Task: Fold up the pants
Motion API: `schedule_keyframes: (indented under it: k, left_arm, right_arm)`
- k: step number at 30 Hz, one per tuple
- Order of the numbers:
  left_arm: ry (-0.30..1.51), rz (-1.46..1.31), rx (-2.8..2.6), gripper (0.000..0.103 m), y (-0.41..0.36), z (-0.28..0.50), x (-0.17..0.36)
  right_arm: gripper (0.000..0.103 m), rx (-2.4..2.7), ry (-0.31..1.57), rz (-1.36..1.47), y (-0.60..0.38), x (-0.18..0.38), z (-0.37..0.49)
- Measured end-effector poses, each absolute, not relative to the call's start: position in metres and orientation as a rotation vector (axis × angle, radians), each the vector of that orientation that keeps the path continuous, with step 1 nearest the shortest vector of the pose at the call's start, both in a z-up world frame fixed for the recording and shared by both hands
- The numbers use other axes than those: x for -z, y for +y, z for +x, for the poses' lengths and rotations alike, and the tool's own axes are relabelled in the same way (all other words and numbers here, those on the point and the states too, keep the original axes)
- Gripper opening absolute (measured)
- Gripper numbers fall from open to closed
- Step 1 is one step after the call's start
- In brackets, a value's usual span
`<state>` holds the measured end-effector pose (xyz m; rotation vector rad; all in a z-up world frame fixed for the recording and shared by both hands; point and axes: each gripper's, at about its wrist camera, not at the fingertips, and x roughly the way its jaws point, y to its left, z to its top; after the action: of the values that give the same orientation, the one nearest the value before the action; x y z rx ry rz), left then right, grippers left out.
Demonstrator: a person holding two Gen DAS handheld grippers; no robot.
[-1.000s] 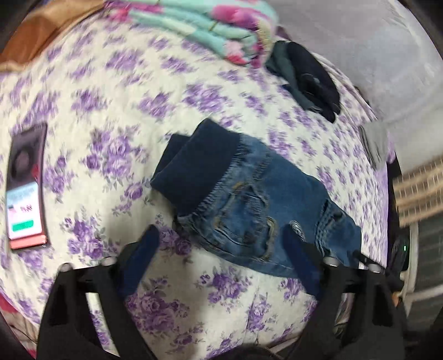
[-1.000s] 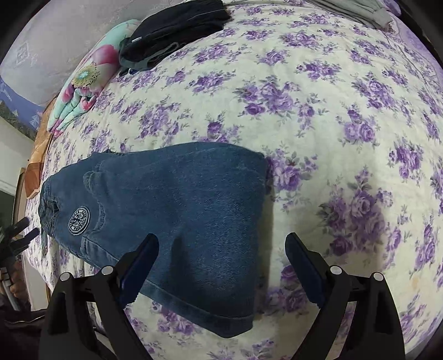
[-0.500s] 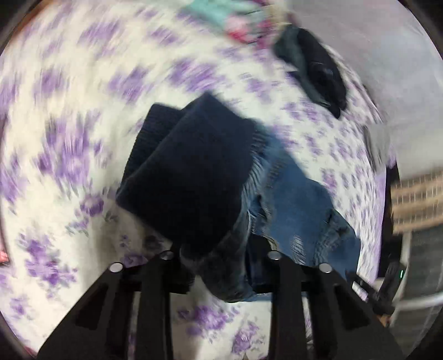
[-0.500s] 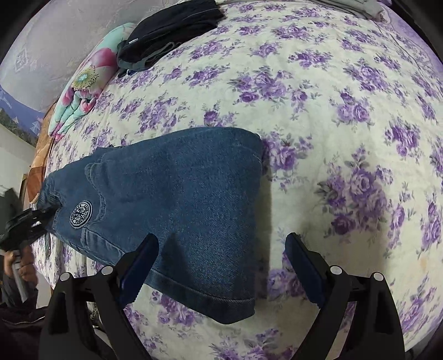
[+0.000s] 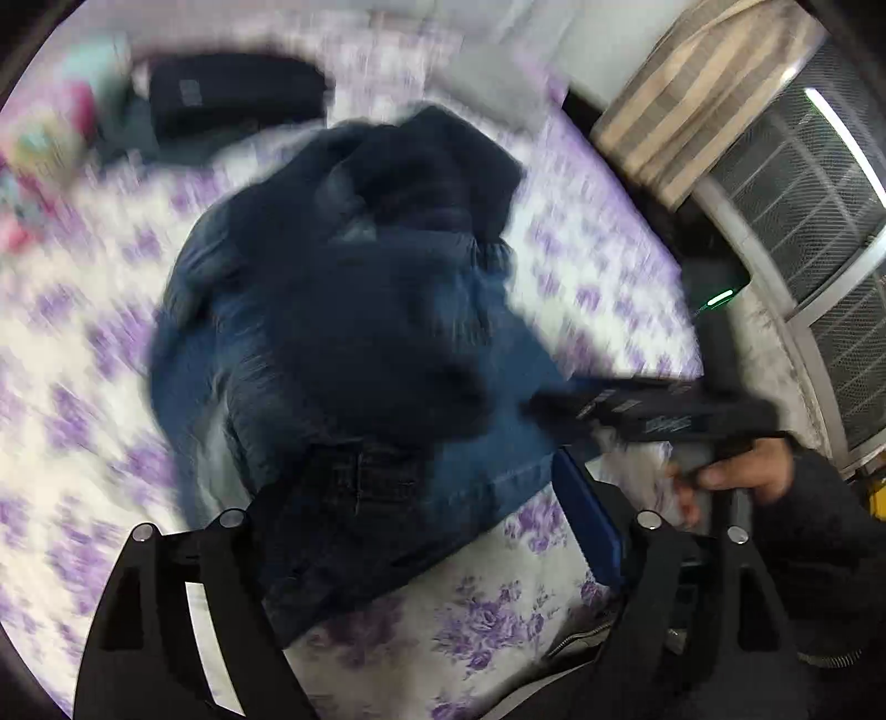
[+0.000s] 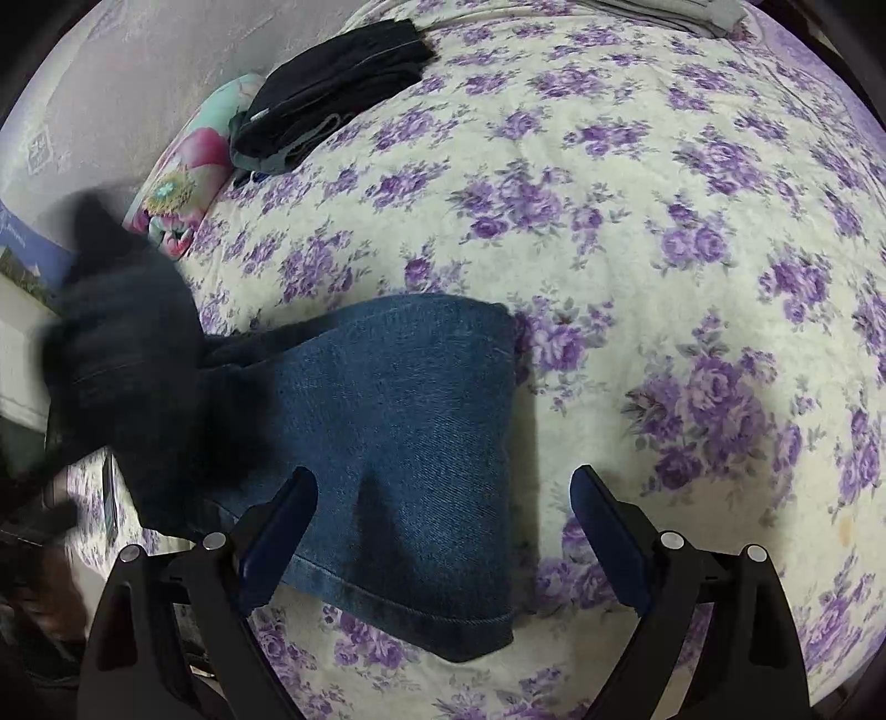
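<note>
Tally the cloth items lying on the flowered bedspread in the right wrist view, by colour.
Blue denim: 1, the small blue denim pants
Dark: 1, the folded black garment pile
Grey: 1, the folded grey cloth at the far edge
Teal and pink: 1, the folded floral blanket
Total: 4

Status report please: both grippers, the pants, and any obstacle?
Left gripper blurred, pants draped over it, grip unclear. Right gripper open above hem. Waist end lifted, legs flat on bed. No obstacle seen.

Pants [image 6: 398,437] lie on the bedspread [image 6: 637,232] at lower centre; folded clothes [image 6: 332,94] and pillow [image 6: 188,171] upper left.
</note>
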<state>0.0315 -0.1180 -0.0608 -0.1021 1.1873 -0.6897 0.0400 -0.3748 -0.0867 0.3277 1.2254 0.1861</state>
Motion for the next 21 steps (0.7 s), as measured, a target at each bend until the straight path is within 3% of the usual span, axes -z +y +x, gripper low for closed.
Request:
schedule_keyframes:
  k: [2, 6, 12, 17, 21]
  left_arm:
    - [1.219, -0.121, 0.717, 0.079, -0.123, 0.030, 0.061]
    - [1.074, -0.054, 0.763, 0.093, -0.116, 0.009, 0.021]
    - [0.951, -0.148, 0.616, 0.096, -0.063, 0.016, -0.005]
    - [0.995, -0.327, 0.350, 0.096, -0.003, 0.035, 0.011]
    - [1.120, -0.259, 0.192, 0.096, 0.006, 0.046, 0.046]
  right_arm:
    - [0.093, -0.175, 1.202, 0.345, -0.384, 0.080, 0.036]
    - [0.093, -0.140, 1.173, 0.413, -0.404, 0.073, 0.030]
    - [0.095, -0.179, 1.104, 0.515, -0.406, 0.061, 0.041]
    - [0.099, -0.295, 1.087, 0.587, -0.372, 0.052, 0.065]
    - [0.099, -0.379, 1.123, 0.596, -0.338, 0.051, 0.086]
